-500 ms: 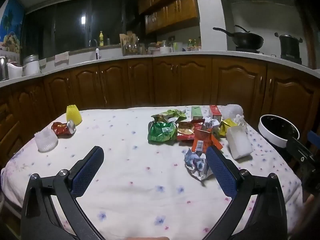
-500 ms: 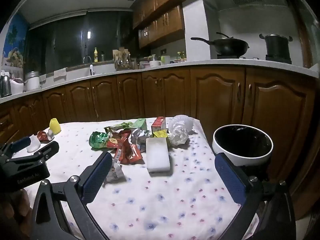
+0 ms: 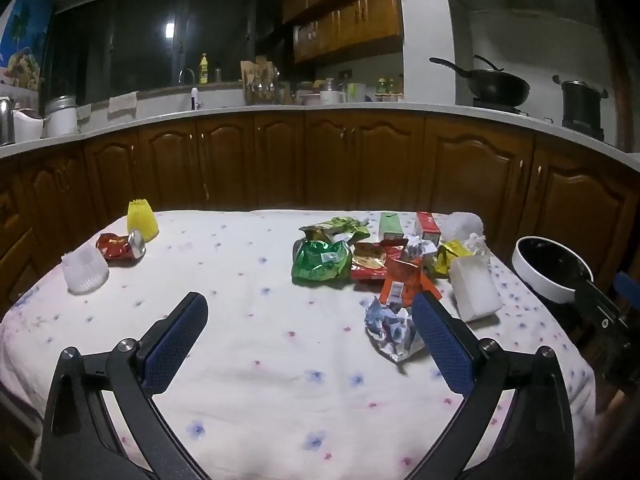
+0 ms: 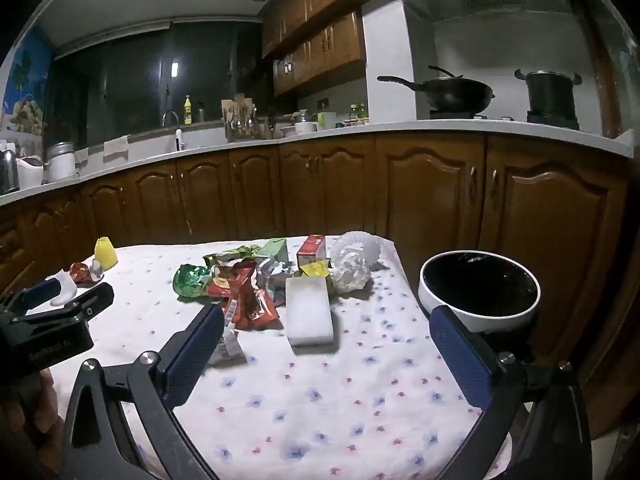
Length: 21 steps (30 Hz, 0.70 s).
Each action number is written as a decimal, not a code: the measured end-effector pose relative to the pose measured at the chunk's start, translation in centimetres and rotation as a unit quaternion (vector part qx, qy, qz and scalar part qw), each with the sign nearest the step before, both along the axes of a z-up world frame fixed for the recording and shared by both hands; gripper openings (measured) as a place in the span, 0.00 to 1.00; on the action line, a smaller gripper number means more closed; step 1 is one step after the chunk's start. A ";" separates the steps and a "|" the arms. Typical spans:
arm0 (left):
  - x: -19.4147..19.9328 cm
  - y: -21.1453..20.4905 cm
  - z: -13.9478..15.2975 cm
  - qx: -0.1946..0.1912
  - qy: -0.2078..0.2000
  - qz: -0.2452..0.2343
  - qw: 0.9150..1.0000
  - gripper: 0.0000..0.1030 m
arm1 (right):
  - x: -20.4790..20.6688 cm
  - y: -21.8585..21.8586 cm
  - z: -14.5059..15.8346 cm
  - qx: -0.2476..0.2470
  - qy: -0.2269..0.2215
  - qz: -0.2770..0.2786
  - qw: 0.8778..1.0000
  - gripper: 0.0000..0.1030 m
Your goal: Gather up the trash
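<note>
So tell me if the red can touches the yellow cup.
Cannot tell: in the left wrist view the red can overlaps the yellow cup, with no gap or contact plain.

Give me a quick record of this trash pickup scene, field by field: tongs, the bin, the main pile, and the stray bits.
left tongs: open, empty, over the cloth
right tongs: open, empty
bin: white rim, dark inside, off the table's right end
main pile: wrappers, right half of table
nearest piece: crumpled foil wrapper
strays: crushed red can, yellow cup, white cup, left end
</note>
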<state>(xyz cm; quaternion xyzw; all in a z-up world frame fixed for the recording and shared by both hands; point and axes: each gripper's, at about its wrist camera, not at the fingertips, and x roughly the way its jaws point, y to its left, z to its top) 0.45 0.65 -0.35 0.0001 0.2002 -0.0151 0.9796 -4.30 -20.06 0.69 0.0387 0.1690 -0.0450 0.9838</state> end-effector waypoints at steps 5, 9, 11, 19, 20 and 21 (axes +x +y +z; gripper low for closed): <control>-0.1 -0.2 0.2 -0.001 0.002 -0.007 1.000 1.00 | 0.0 0.0 0.0 -0.001 0.000 -0.001 1.000 1.00; 0.0 -0.4 0.3 0.003 0.001 -0.003 1.000 1.00 | -0.1 0.0 0.1 -0.002 -0.002 -0.002 1.000 1.00; 0.0 -0.4 0.2 0.003 0.002 -0.003 1.000 1.00 | -0.1 -0.2 0.4 -0.001 -0.002 -0.002 1.000 1.00; 0.0 -0.3 0.0 0.005 0.003 -0.002 1.000 1.00 | -0.2 -0.5 0.5 0.000 -0.002 -0.003 1.000 1.00; 0.0 -0.3 0.0 0.006 0.003 -0.001 1.000 1.00 | -0.2 -0.4 0.4 0.001 -0.002 -0.003 1.000 1.00; 0.0 -0.4 0.0 0.007 0.003 0.000 1.000 1.00 | -0.2 -0.5 0.4 0.001 -0.002 -0.003 1.000 1.00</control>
